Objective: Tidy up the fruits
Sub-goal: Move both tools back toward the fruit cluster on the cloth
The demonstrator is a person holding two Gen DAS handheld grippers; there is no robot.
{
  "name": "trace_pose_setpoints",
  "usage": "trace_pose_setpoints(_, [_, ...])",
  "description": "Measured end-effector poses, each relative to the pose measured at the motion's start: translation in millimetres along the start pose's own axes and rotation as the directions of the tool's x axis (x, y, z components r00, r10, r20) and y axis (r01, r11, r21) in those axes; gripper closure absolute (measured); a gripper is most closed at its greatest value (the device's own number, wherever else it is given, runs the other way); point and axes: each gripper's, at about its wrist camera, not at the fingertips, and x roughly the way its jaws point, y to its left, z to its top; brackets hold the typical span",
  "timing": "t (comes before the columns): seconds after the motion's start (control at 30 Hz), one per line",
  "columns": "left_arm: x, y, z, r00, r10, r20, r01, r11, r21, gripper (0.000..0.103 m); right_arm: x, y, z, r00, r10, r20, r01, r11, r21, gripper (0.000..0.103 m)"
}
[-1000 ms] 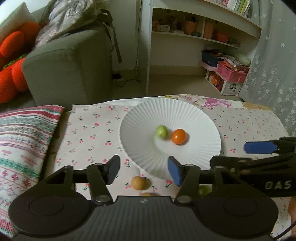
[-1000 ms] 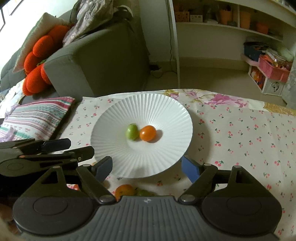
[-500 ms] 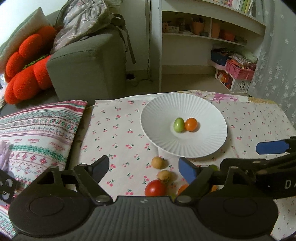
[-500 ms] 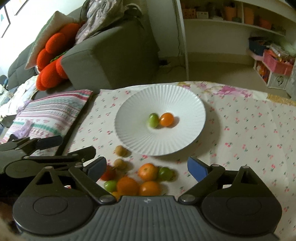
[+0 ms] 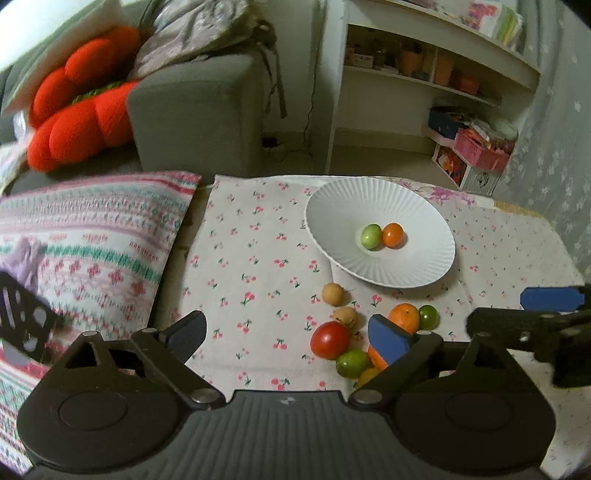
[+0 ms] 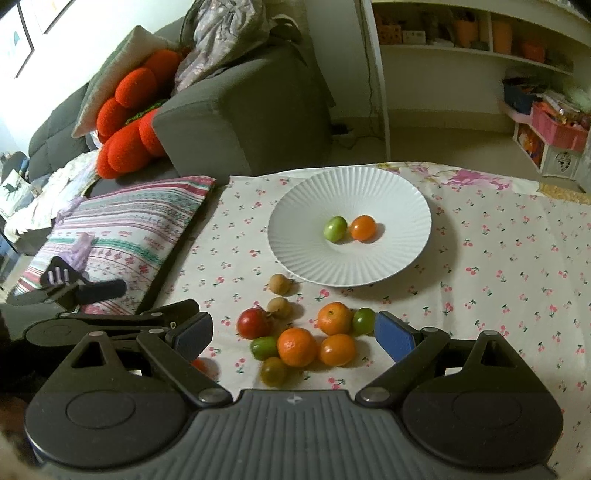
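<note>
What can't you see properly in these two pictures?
- Left wrist view: the orange fruit and yellow fruit are half hidden behind the left gripper's blue finger pad.
- Right wrist view: a red fruit pokes out behind the right gripper's dark finger.
- Both views: the shelf items are too small and blurred to name.

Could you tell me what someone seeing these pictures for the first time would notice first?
Probably the white ribbed plate in the middle of the cherry-print tablecloth, holding just a green fruit and an orange fruit side by side. Next, the loose cluster of fruits on the cloth in front of the plate, lying between the fingers of the open right gripper. Behind, bright red cushions lie on the grey sofa.
</note>
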Motion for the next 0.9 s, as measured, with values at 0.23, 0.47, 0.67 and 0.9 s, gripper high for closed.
trace_pose_setpoints(0.23, [-3.8, 19.2, -8.6, 0.999, -0.03, -0.021, 0.029, 0.998, -0.049, 0.017, -0.4, 3.1, -1.7, 1.0, 0.007, -0.024, -0.007, 1.0, 0.023, 0.01])
trace_pose_setpoints(0.47, [8.4, 31.5, -24.2, 0.994, -0.059, -0.092, 0.052, 0.996, -0.078, 0.017, 17.2, 9.3, -16.7, 0.994, 0.015, -0.105, -0.017, 1.0, -0.019, 0.012])
trace_pose_setpoints(0.67, [18.5, 37.4, -42.7, 0.984, -0.087, -0.157, 0.072, 0.993, -0.096, 0.022, 26.4, 11.1, -25.8, 0.991, -0.003, -0.134, -0.006, 0.998, -0.069, 0.016])
trace_pose_setpoints(0.9, [26.4, 43.0, -63.0, 0.973, -0.112, -0.203, 0.095, 0.991, -0.093, 0.041, 37.3, 22.5, -39.1, 0.992, 0.03, -0.126, -0.052, 0.983, -0.177, 0.026])
